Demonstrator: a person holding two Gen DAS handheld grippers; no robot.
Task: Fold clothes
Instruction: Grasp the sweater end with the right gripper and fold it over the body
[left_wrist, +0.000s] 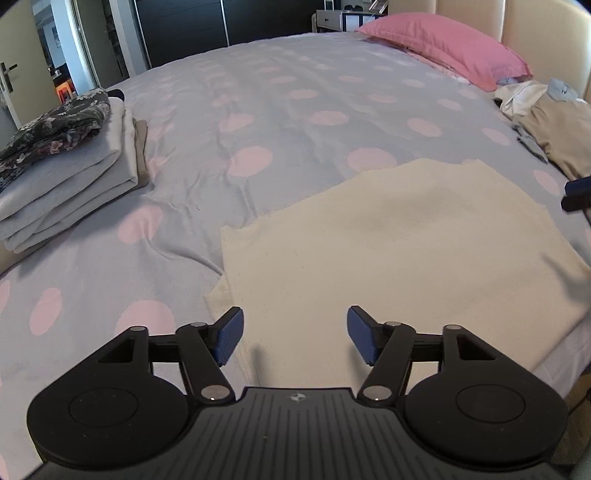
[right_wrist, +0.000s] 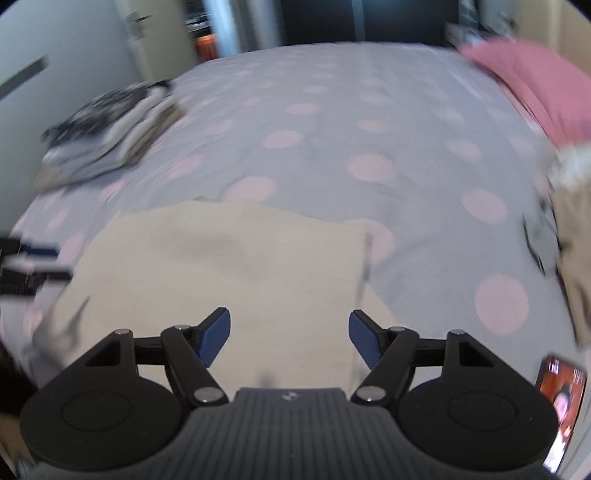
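A cream folded garment (left_wrist: 388, 243) lies flat on the grey bedspread with pink dots (left_wrist: 258, 110), near the bed's front edge. My left gripper (left_wrist: 294, 338) is open and empty, just above the garment's near left part. My right gripper (right_wrist: 290, 338) is open and empty above the same garment (right_wrist: 229, 258) near its right side. The right wrist view is blurred by motion. The right gripper's tip shows at the right edge of the left wrist view (left_wrist: 578, 194); the left gripper shows at the left edge of the right wrist view (right_wrist: 26, 266).
A stack of folded clothes (left_wrist: 62, 173) with a dark floral piece on top sits at the left of the bed. A loose pile of tan and white clothes (left_wrist: 546, 122) lies at the right by a pink pillow (left_wrist: 443, 48). A phone (right_wrist: 561, 398) lies at the right.
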